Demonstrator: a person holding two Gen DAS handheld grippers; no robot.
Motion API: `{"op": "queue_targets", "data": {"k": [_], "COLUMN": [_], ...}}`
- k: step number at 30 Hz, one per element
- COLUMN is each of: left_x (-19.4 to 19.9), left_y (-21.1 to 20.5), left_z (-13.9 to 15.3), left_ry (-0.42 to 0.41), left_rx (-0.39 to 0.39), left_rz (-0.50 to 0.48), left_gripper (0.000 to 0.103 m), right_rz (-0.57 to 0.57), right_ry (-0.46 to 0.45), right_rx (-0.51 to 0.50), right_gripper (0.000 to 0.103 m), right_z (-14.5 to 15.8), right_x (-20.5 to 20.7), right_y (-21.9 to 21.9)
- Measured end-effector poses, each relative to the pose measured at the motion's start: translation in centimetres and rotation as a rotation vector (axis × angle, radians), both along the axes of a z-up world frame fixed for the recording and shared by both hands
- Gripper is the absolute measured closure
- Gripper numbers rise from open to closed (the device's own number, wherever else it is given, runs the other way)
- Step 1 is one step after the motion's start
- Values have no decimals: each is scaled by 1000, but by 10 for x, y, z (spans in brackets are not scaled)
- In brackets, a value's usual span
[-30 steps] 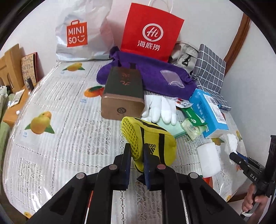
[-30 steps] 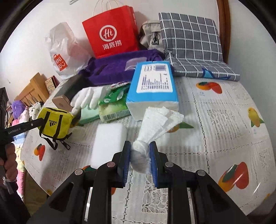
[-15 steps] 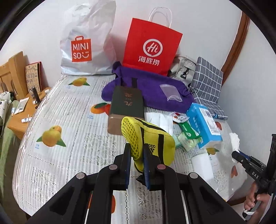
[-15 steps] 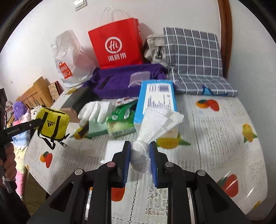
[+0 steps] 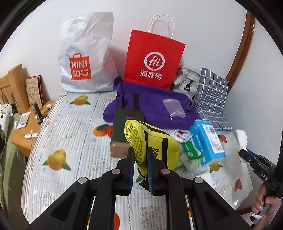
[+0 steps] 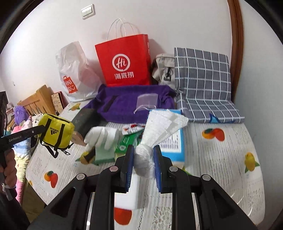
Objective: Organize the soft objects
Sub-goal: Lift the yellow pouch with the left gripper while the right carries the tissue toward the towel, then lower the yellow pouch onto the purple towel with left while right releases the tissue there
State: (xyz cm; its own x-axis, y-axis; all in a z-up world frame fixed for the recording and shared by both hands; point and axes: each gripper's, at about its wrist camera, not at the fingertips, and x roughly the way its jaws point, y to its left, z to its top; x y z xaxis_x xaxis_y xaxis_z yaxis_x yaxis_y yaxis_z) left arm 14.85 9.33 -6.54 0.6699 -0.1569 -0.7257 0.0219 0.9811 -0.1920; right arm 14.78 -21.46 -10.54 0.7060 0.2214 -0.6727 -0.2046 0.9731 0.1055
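Lifted higher, yellow adidas bag, red Hi bag, MINISO bag

At twelve o'clock from my left side a red paper bag stood against the wall, its white cord handles upright. A white Miniso plastic bag slumped beside it at eleven o'clock. Nearer me, a dark green box with a bronze end lay flat on the desk, which wore a fruit-print cover. At nine o'clock a low wooden side table carried small tubes. A brown wooden frame curved up the wall at two o'clock. From my right side, a light switch sat high at eleven o'clock.
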Motion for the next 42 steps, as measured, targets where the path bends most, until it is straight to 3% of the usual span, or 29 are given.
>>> {"op": "queue_targets", "data": {"k": [15, 24, 37, 42], "left_x": [52, 94, 150, 174], "left_y": [-8, -11, -25, -30], "left_z": [16, 8, 19, 21], "left_ry": [-30, -14, -37, -40], "left_rx": [17, 3, 81, 59], "left_rz": [-2, 5, 3, 3], "left_gripper": [90, 90, 90, 90], "right_rz": [44, 61, 85, 120], "right_ry": [1, 8, 22, 41], "right_rx": [2, -17, 7, 17], "right_gripper": [81, 81, 81, 81], "right_z": [7, 11, 0, -2], "right_x": [61, 104, 169, 202], "right_y": [14, 14, 20, 23]}}
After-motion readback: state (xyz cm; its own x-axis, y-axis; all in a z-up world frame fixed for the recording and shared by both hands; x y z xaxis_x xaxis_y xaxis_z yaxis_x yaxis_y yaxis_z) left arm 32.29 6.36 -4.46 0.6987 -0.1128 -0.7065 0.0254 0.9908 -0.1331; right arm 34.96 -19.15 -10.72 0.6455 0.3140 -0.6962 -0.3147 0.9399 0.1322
